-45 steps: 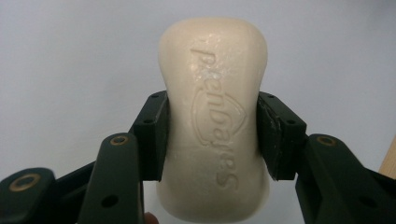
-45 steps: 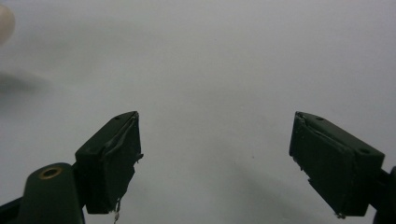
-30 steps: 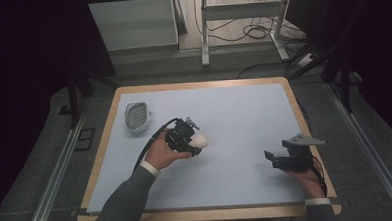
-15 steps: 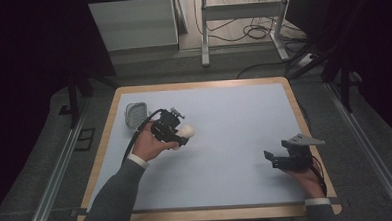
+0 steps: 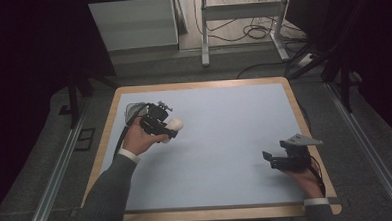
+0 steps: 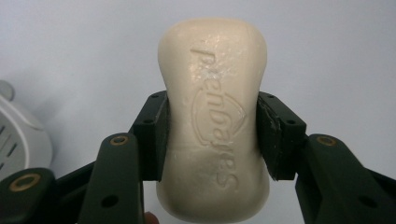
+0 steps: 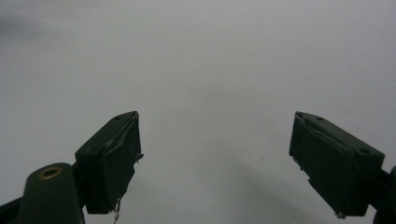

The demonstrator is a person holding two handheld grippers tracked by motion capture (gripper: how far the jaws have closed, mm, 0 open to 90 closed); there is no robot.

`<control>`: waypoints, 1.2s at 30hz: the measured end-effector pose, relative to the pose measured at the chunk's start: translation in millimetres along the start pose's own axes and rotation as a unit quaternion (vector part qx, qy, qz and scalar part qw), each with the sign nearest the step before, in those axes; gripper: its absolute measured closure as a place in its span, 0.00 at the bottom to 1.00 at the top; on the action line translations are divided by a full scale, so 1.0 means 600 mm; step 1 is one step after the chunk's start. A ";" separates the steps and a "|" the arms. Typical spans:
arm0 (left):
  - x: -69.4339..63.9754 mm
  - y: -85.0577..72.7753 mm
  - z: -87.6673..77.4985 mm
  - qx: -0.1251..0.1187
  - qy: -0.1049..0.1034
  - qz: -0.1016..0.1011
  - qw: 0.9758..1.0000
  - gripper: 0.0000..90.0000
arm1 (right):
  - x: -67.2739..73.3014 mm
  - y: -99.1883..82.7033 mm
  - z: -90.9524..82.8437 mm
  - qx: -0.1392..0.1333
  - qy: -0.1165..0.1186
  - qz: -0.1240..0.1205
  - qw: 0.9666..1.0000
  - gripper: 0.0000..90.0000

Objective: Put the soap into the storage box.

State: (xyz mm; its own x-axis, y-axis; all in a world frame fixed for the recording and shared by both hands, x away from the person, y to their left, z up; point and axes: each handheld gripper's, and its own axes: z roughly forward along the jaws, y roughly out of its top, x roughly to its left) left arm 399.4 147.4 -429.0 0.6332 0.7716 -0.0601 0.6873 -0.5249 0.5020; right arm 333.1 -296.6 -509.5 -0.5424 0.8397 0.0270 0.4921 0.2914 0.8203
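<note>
Left gripper (image 5: pixel 170 127) clamped across waist of cream soap bar (image 6: pixel 215 116), raised over blue mat (image 5: pixel 225 139) just beside white soap dish (image 6: pixel 18 140), wrist cocked rightward; right gripper (image 7: pixel 215 158) gaping wide, empty, near right edge.

In the right gripper view, the right gripper (image 7: pixel 215 163) has its two black fingers (image 7: pixel 109 161) standing wide apart, one at the left and one at the right. Nothing is between them. Beyond the fingers lies the pale blue-grey surface of the desk (image 7: pixel 210 60), plain and smooth.
</note>
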 end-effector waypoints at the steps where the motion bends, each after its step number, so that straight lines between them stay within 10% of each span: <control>1: 0.003 0.000 -0.001 0.001 0.002 -0.002 1.000 0.55 | 0.000 0.000 0.000 0.000 0.001 0.000 1.000 0.18; 36: 0.101 0.023 -0.038 -0.013 0.048 -0.076 0.996 0.55 | 0.002 0.002 -0.002 -0.003 0.001 0.002 1.000 0.18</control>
State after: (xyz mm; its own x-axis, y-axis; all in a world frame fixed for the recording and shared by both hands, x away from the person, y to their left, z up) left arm 439.1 195.0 -405.9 0.4850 0.8728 -0.0543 0.7625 -0.3917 0.5149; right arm 332.2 -295.8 -508.1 -0.5415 0.8401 0.0307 0.4899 0.2856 0.8237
